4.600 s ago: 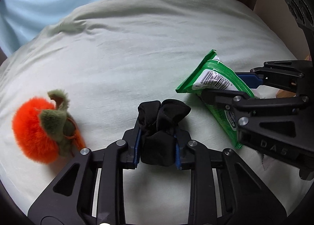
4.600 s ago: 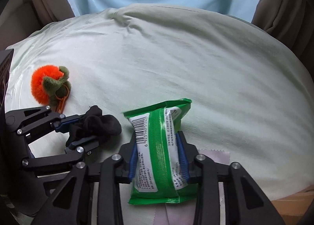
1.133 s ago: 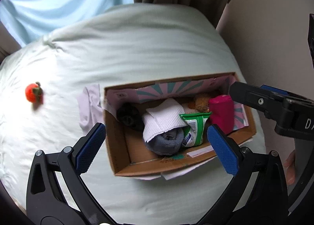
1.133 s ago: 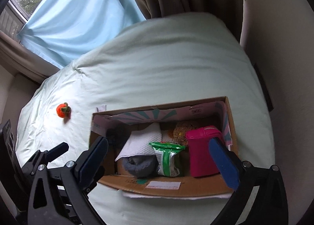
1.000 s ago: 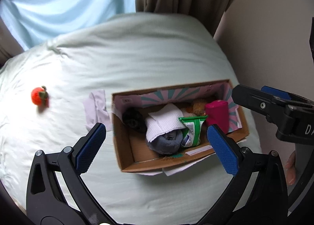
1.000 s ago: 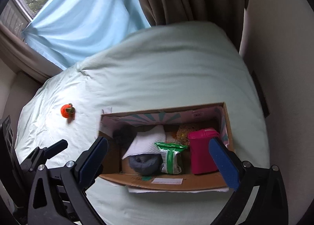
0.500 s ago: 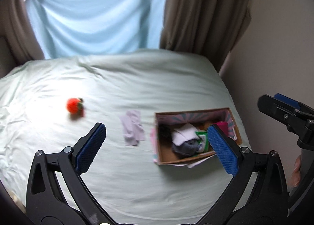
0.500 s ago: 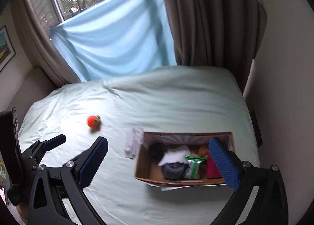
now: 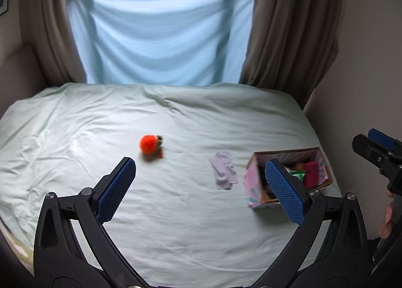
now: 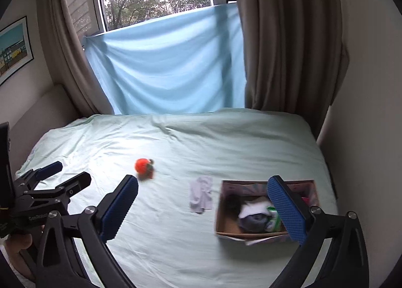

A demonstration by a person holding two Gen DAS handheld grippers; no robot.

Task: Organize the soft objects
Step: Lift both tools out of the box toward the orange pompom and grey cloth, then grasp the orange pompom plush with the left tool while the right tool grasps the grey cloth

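- The left hand-held gripper (image 9: 198, 185) hung released and empty, its 2 blue pads spread wide above the bed (image 9: 176, 212).
- The right hand-held gripper (image 10: 201, 202) was likewise released, holding nothing.
- A cardboard box (image 10: 226, 222) of soft items sat near the bed's right edge.
- A lilac cloth (image 9: 223, 173) lay just beside the box.
- An orange plush (image 9: 148, 144) sat mid-bed, well apart.

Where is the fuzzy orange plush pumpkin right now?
The fuzzy orange plush pumpkin lies mid-bed on the pale green sheet, left of the lilac cloth and cardboard box.
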